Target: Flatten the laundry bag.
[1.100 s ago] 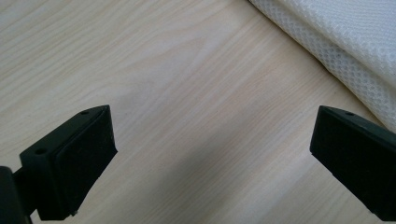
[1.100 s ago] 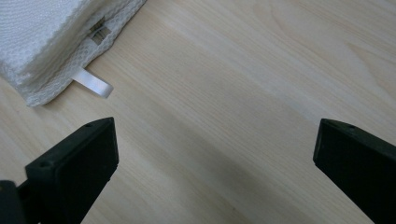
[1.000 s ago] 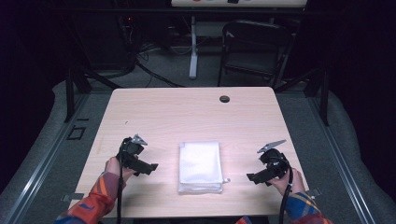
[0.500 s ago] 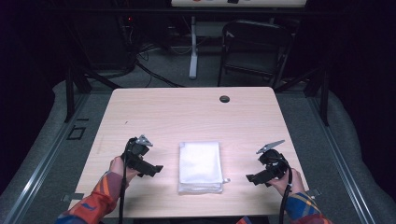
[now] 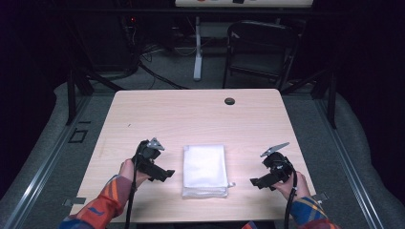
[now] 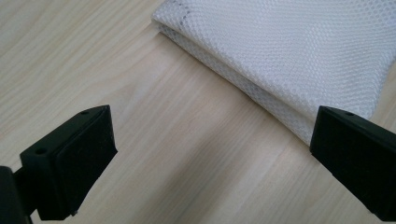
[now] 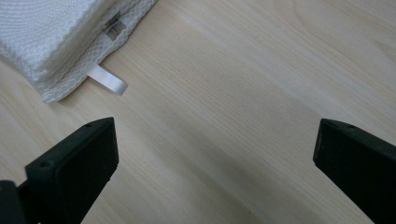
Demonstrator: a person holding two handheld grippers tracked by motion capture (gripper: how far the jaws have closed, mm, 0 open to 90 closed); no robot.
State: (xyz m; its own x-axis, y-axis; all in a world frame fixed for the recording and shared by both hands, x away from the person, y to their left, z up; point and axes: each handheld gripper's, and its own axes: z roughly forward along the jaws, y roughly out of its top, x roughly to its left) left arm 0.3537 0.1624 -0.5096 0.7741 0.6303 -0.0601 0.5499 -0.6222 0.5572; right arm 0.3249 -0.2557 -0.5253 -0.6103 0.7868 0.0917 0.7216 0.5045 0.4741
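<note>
Risk: mesh bag [image 5: 204, 170] lies folded mid-tabletop [image 5: 191, 119] between left gripper [image 5: 165, 174] and right gripper [image 5: 257, 182], both fingers wide (empty), so a shallow pinch likely lifts just the top layer.

White mesh bag [image 5: 204, 170] (honeycomb weave), pale wood-grain table [image 5: 191, 114] — black jaws

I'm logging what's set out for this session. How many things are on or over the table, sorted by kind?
Folded white mesh cloth: 1
Hand-held grippers: 2, the left gripper and the right gripper, both with fingers spread apart and flanking the cloth
Dark round cap in the table top near its far edge: 1
Total: 4
</note>
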